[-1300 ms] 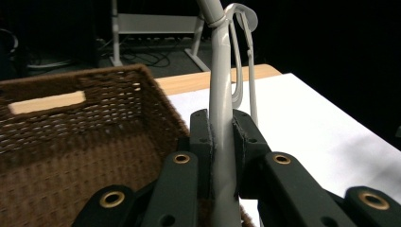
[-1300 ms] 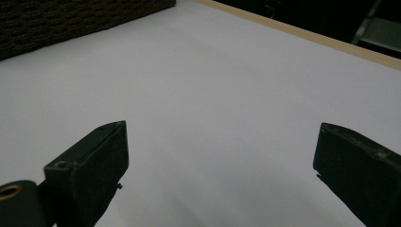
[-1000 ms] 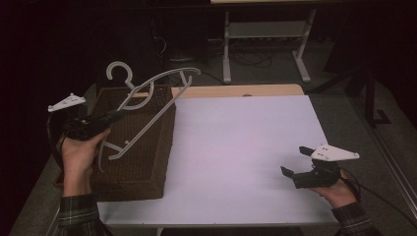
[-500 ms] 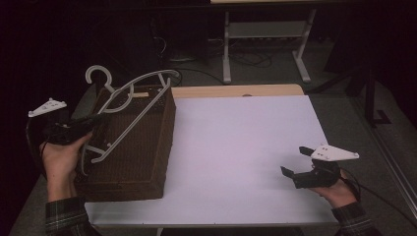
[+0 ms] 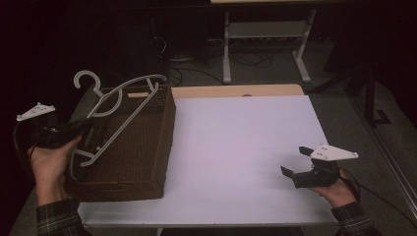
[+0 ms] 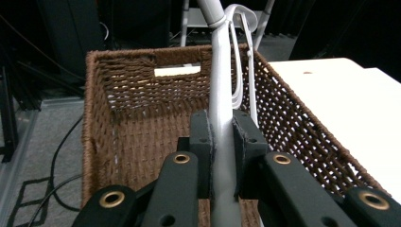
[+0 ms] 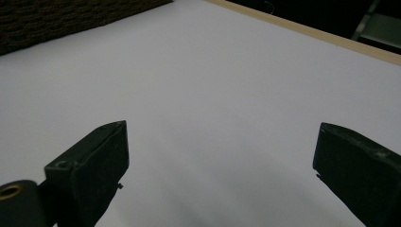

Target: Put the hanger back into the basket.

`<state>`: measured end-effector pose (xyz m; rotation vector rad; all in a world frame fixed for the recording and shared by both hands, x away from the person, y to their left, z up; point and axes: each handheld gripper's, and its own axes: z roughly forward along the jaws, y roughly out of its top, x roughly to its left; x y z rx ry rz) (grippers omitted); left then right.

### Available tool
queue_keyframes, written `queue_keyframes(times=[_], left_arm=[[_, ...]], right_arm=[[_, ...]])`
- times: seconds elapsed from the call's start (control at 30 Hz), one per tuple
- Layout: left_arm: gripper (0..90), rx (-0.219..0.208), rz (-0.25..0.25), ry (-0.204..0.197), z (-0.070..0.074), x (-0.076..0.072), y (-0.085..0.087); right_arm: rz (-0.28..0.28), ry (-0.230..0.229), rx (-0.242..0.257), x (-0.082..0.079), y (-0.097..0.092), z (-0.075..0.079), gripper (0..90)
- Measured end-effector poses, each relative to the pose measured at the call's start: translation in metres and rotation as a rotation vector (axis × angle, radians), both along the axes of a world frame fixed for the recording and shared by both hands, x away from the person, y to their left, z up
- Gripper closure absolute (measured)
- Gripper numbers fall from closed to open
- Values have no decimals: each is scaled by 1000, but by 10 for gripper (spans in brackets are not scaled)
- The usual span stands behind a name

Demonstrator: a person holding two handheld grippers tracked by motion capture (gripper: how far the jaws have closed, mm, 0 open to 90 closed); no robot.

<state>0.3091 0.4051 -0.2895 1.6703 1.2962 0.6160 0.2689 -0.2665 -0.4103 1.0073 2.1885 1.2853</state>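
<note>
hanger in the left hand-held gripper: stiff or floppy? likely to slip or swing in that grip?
Probably stiff: the hanger keeps its shape, held by one bar. Likely light, being thin and open-framed. The left hand-held gripper clamps a smooth round bar far from the hook, so it may pivot or slide over the basket.

Dim, dark surroundings; brightly lit white table [image 5: 246, 147]; soft, slightly blurred frames.

Basket left, open table right.
The basket [image 5: 133, 142] sits on the table's [image 5: 246, 147] left edge; a hanger [image 5: 115, 105] leans over its left rim; the right gripper [image 5: 296, 163] is near the table's front right.
</note>
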Motion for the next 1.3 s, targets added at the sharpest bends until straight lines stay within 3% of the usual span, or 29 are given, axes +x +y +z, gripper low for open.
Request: queue_keyframes(times=[0.73,1.3], left_arm=[[810,31,-32,67,-13,3,9],[806,89,-57,99,-18,14,-1]], right_arm=[[-5,2,-1,1,-1,0,37],[-7,6,-1,1,-1,-1,39]])
